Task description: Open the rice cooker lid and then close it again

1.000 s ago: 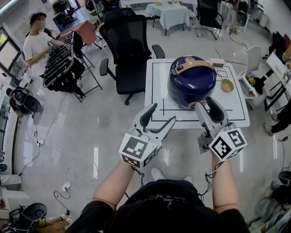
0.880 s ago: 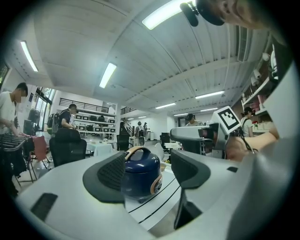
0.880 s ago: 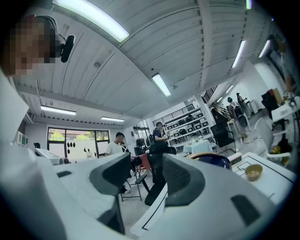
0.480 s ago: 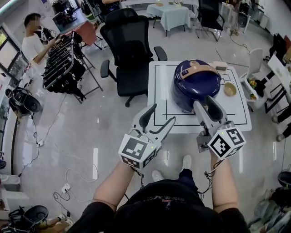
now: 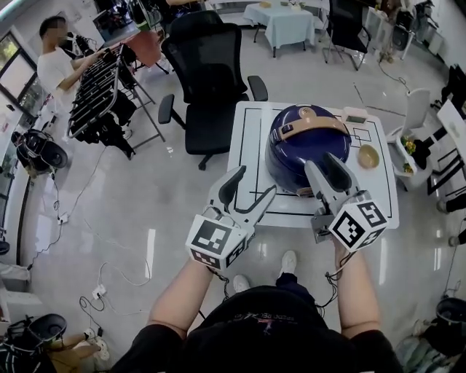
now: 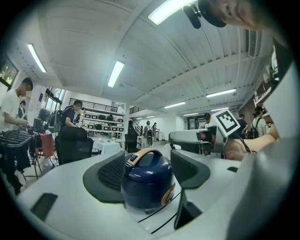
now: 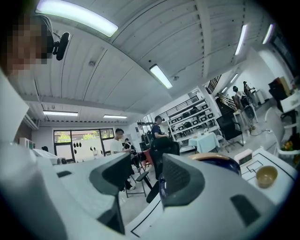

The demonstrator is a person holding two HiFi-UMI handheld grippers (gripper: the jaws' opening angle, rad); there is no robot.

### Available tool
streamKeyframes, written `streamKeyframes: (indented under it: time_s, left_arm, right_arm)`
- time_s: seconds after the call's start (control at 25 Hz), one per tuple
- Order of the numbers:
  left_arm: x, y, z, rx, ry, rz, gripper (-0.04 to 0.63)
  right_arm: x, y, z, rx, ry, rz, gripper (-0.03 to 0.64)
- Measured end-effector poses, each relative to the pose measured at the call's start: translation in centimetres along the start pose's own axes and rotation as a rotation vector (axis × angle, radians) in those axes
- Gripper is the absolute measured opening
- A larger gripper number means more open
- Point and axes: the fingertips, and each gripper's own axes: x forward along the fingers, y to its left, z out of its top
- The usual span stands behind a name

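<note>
**Rice cooker** (image 5: pixel 306 146): dark blue, round, with a tan carrying handle (image 5: pixel 313 124) lying across its top. The lid is down. It stands upright on the desk, near the middle and towards the person's side.

**Desk** (image 5: pixel 247 156): white and square, with thin black lines marked on its top.

**Bowl** (image 5: pixel 368 156): small, tan and open side up. It sits on the desk to the right of the rice cooker, apart from it.

**White box** (image 5: pixel 356 116): small, on the far right part of the desk, beyond the bowl.

**Left tongs** (image 5: pixel 253 186): held level over the near left edge of the desk, with the jaws wide apart and nothing gripped. The left gripper view frames the rice cooker in the gap between the jaws, but it stands farther off and clear of both pads.

**Right tongs** (image 5: pixel 320 164): held level, with the jaws wide and nothing between them. In the head view the tips overlap the near wall of the rice cooker. The right gripper view shows the cooker beyond the right-hand jaw, not in the gap. Contact cannot be told.

**Office chair** (image 5: pixel 207 80): black, on the floor just beyond the left side of the desk.

**Rack** (image 5: pixel 95 87): dark and wheeled, at far left, with a person (image 5: pixel 54 69) standing at it.

**Cloth-covered table** (image 5: pixel 280 18): pale, in the far background.
</note>
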Motion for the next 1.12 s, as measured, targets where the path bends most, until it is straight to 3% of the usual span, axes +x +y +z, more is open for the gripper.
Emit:
streamKeyframes:
  time_s: [0.36,0.88,1.12]
  left_arm:
    - [5.8,-0.2,0.4,0.0,-0.004,0.066,0.295]
    - [10.2,-1.0,0.9,-0.005,-0.01,0.182,0.295]
    - [10.7,-1.6,0.8,-0.004,-0.003,0.208,0.295]
  right_arm:
    - [3.0,-4.5,-0.1,0.042,0.066,0.094,0.201]
    - [4.6,-7.2,-0.6,0.197,0.2,0.267,0.201]
    - [4.9,-7.7,-1.3,0.318,0.27,0.31,0.201]
